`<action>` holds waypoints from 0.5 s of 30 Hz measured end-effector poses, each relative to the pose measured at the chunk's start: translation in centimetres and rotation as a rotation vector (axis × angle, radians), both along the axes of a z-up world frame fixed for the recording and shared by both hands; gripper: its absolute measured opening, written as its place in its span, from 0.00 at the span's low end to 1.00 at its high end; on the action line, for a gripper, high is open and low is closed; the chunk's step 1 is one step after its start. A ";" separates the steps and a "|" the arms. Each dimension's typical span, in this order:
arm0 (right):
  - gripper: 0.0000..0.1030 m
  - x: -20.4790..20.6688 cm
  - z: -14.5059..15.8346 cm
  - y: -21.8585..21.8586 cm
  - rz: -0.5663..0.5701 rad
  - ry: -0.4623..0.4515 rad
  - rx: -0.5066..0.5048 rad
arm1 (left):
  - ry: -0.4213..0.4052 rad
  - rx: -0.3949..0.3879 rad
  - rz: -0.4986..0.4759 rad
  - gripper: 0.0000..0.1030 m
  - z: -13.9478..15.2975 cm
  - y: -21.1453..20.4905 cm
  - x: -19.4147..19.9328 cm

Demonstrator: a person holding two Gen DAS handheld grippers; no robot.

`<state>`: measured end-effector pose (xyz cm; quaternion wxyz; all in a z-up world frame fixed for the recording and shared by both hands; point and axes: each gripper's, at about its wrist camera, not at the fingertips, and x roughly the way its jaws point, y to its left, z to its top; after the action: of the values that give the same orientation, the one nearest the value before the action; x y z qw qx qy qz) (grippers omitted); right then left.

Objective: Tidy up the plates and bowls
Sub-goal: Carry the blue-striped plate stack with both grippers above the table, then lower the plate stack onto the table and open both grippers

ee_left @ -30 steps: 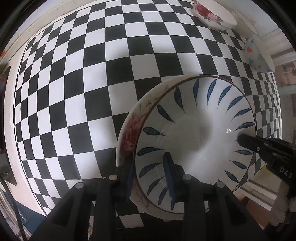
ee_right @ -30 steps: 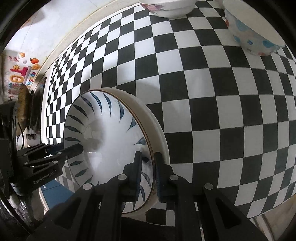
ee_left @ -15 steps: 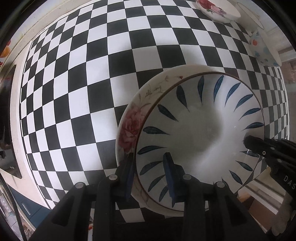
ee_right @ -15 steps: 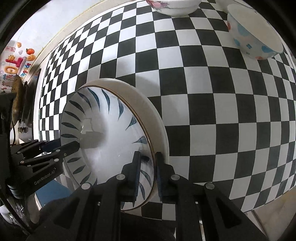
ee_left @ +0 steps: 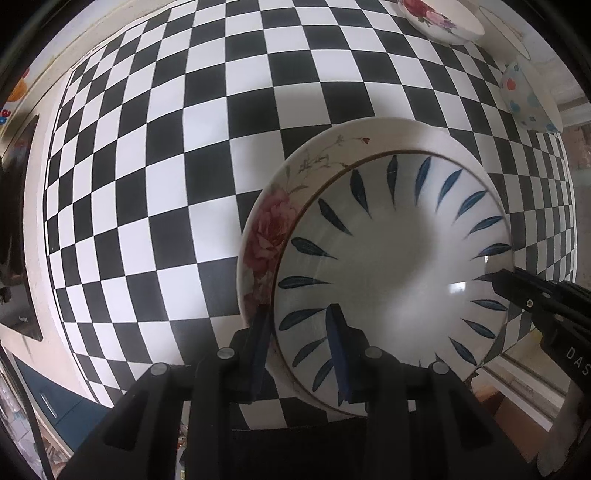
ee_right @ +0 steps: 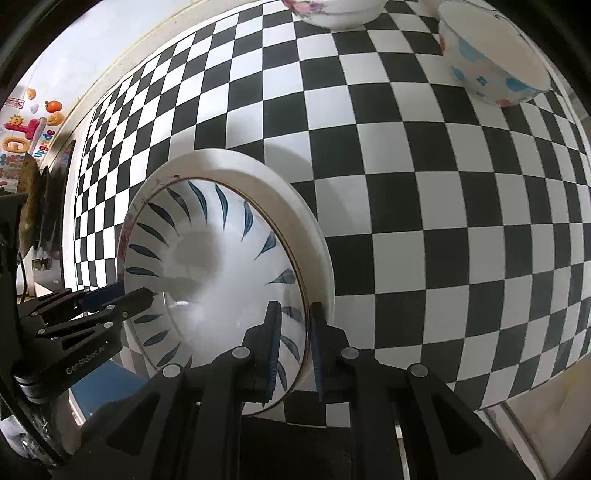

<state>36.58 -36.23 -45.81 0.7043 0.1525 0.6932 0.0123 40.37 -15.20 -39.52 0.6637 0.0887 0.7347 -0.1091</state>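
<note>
A white bowl with blue leaf marks (ee_left: 399,258) (ee_right: 207,266) sits nested inside a larger rose-patterned bowl (ee_left: 269,229) (ee_right: 295,206), over the checkered tablecloth (ee_left: 184,147). My left gripper (ee_left: 297,332) is shut on the near rim of the stack, one finger outside the rose bowl and one inside the leaf bowl. On the opposite rim my right gripper (ee_right: 295,332) is also shut, one finger inside the leaf bowl and one outside. Each gripper shows in the other's view: the right gripper (ee_left: 517,295), the left gripper (ee_right: 122,299).
A second rose bowl (ee_left: 439,22) (ee_right: 332,14) stands at the far edge of the cloth. A white bowl with blue and red spots (ee_left: 528,99) (ee_right: 487,62) stands at the far right. The cloth's front edge (ee_right: 517,398) runs close below the stack.
The stack and both grippers have drifted a little across the checkered cloth, and the far bowls sit nearer the picture's top in the left wrist view. Both grips look unchanged.
</note>
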 end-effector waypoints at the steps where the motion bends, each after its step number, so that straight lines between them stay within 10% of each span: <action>1: 0.17 -0.1 0.2 0.0 0.002 -0.001 -0.008 | -0.006 -0.003 0.005 0.27 0.3 0.2 -0.2; 15: 0.17 -2.9 10.1 0.4 -0.011 -0.127 -0.060 | -0.080 -0.041 0.013 0.28 9.6 0.6 -3.5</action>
<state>33.69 -35.83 -35.68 0.7511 0.1343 0.6464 -0.0027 36.82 -14.62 -29.95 0.6948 0.0746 0.7058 -0.1162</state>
